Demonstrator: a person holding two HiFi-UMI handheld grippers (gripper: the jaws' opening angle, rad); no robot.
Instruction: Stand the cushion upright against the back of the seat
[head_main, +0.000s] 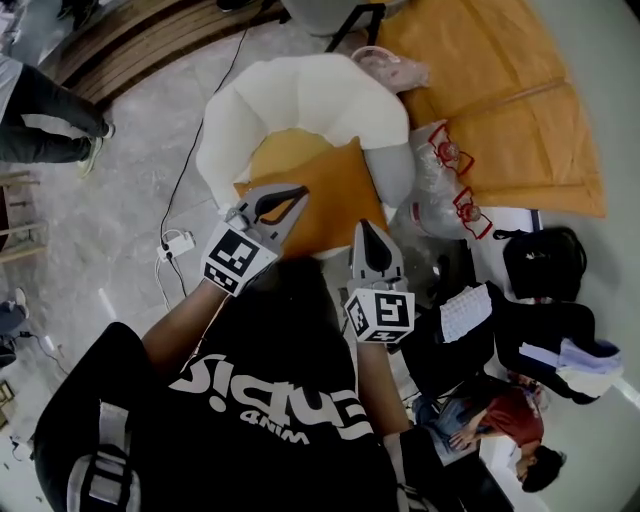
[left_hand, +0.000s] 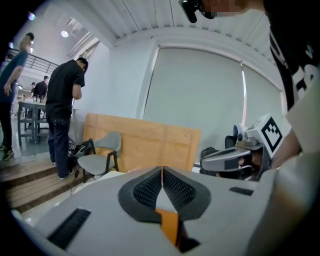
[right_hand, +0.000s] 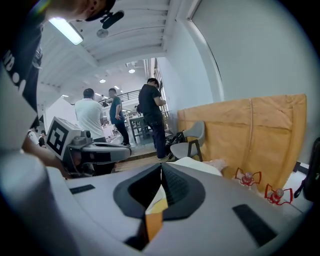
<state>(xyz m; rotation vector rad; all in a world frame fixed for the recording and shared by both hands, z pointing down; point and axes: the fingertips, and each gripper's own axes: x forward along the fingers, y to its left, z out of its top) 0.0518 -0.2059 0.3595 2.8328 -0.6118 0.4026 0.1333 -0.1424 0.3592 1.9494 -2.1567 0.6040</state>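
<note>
An orange cushion (head_main: 325, 190) lies flat on the seat of a white armchair with a curved padded back (head_main: 290, 90). My left gripper (head_main: 296, 196) is shut and empty, its tips over the cushion's near left part. To its right, my right gripper (head_main: 366, 226) is also shut with nothing in it, at the cushion's near right edge. In the left gripper view the jaws (left_hand: 161, 171) meet, with a strip of orange cushion (left_hand: 169, 225) below them. The right gripper view shows its jaws (right_hand: 161, 168) pressed together over a sliver of cushion (right_hand: 154, 222).
Clear plastic bags (head_main: 440, 180) and tan padded panels (head_main: 500, 90) lie right of the armchair. A black backpack (head_main: 545, 260) and a seated person (head_main: 500, 420) are at the right. A cable and adapter (head_main: 178, 243) lie on the floor at left. A grey chair (left_hand: 100, 155) stands beyond.
</note>
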